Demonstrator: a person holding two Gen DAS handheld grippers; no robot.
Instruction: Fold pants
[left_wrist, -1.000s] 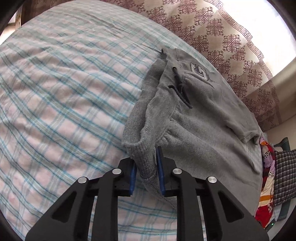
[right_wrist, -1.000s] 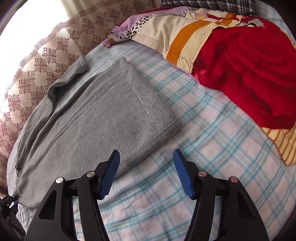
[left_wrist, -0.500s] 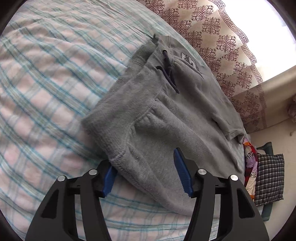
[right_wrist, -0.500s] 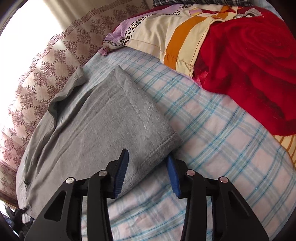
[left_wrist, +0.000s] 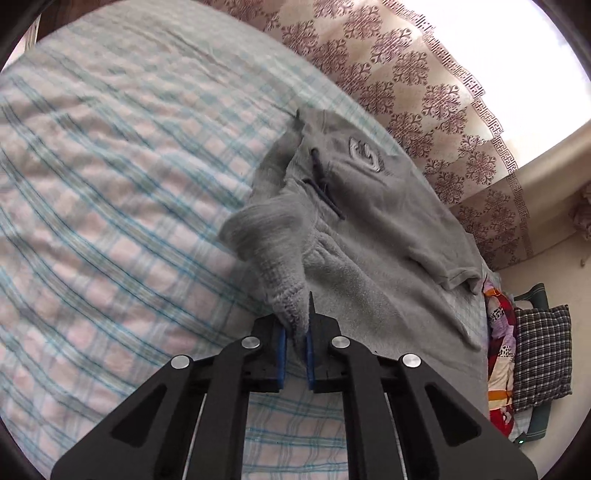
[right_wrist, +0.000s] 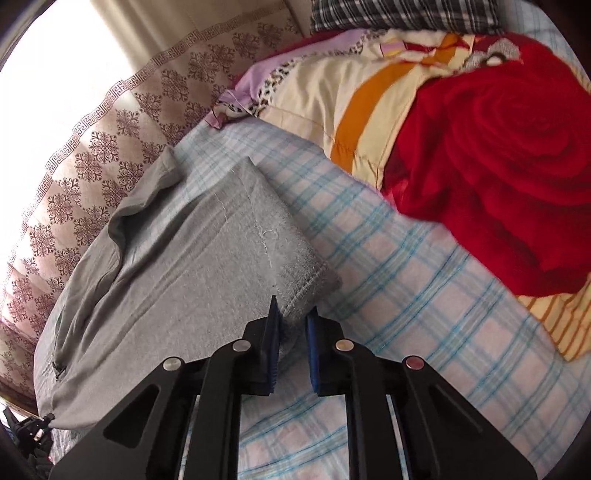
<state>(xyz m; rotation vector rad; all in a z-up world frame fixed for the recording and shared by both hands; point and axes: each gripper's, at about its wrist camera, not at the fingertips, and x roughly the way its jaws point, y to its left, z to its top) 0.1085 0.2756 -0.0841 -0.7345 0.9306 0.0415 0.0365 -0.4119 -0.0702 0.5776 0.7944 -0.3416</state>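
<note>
Grey pants (left_wrist: 369, 229): logo patch unreadable.

Grey sweatpants (left_wrist: 369, 236) lie flat, waistband and hem corners lifted.

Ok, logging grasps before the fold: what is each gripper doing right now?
Left gripper: closed on the pants waistband.
Right gripper: closed on the pants leg hem.

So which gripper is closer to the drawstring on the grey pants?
Left. The left gripper is shut on the waistband corner of the grey pants, just short of the drawstring. The right gripper grips the hem at the opposite end.
</note>
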